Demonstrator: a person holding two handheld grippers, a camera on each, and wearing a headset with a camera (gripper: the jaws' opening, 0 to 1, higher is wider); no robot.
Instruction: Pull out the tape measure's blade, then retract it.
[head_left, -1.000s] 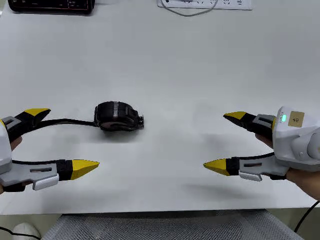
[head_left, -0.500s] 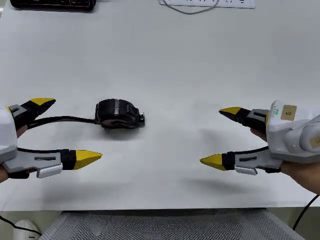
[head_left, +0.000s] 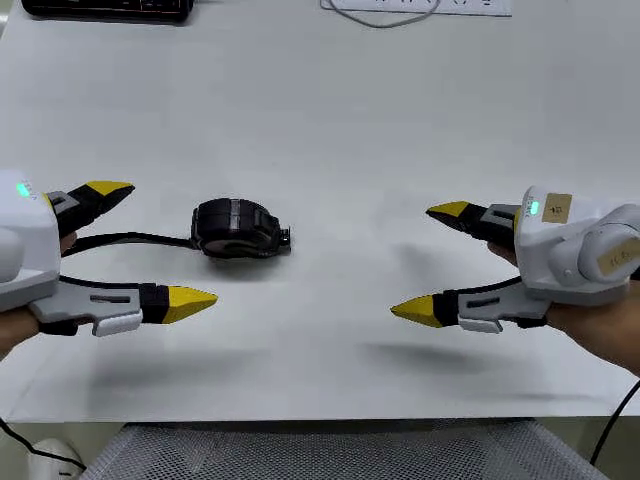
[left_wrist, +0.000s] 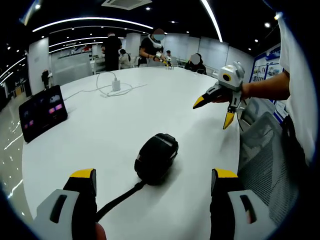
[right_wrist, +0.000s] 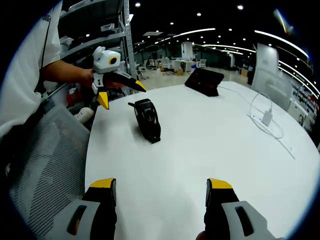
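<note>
Yellow-tipped jaws of the left gripper (head_left: 170, 242) stand spread and empty, near the black tape measure (head_left: 238, 230) on the white table (head_left: 330, 120). Its long axis runs left-right, blade tip facing the right gripper (head_left: 412, 260), which is likewise spread, empty and well apart.

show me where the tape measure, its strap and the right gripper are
tape measure (head_left: 235, 229), head view, middle of its black case
strap (head_left: 130, 238), head view, midway along the black cord
right gripper (head_left: 410, 260), head view, gap midway between its two yellow tips
</note>
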